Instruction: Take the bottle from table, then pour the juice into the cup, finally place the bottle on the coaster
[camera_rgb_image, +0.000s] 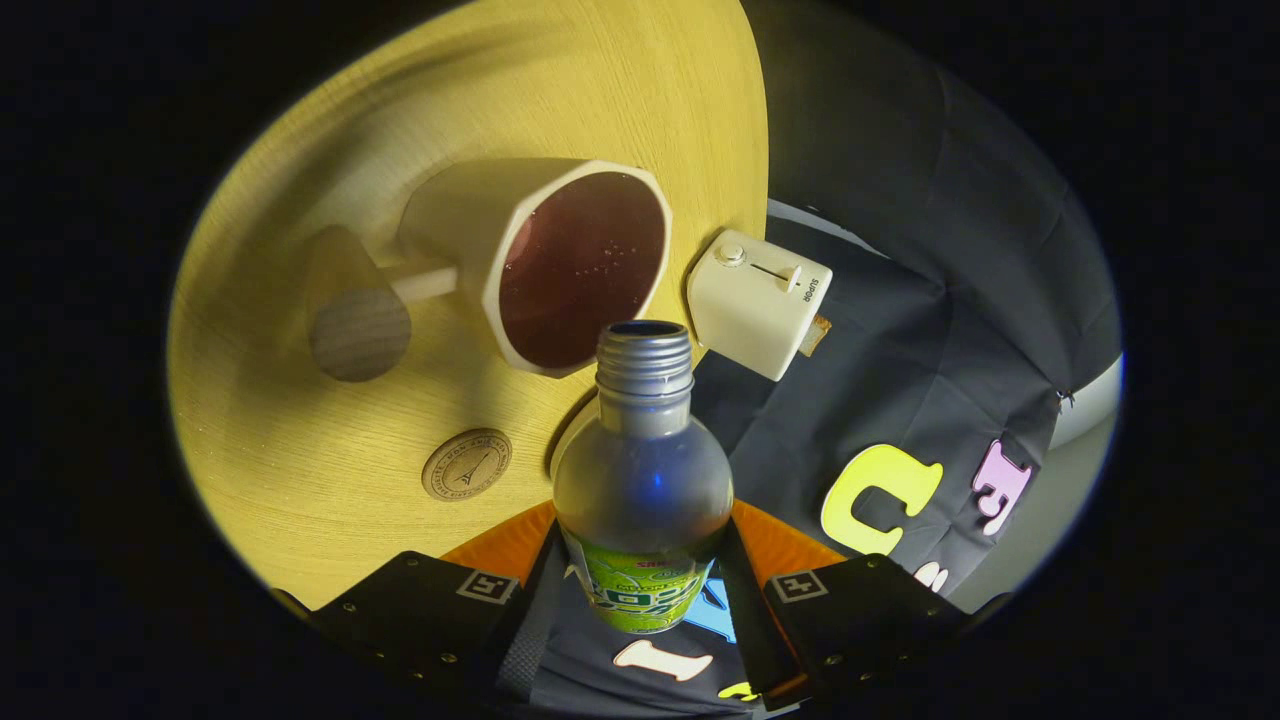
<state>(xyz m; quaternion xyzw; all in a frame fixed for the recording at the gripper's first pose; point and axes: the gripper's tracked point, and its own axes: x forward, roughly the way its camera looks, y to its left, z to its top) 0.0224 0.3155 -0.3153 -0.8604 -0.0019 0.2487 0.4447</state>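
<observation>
Between the two fingers, the bottle is clamped by the gripper, one finger pressing on each side of its body near the green label. The bottle is uncapped, with a grey threaded neck, and its open mouth points ahead toward the cup, stopping just short of the cup's rim. The whole scene appears tilted in the gripper view, so the table stands like a slanted wall. The cup is pale with an angular rim and holds dark reddish liquid with a few small bubbles on top. A thin bar joins the cup's side to a rounded wooden handle. Near the bottle's shoulder, on the pale wood, lies the round coaster with an engraved pattern, apart from the cup. Beside the cup, at the table's edge, sits a small white toaster.
</observation>
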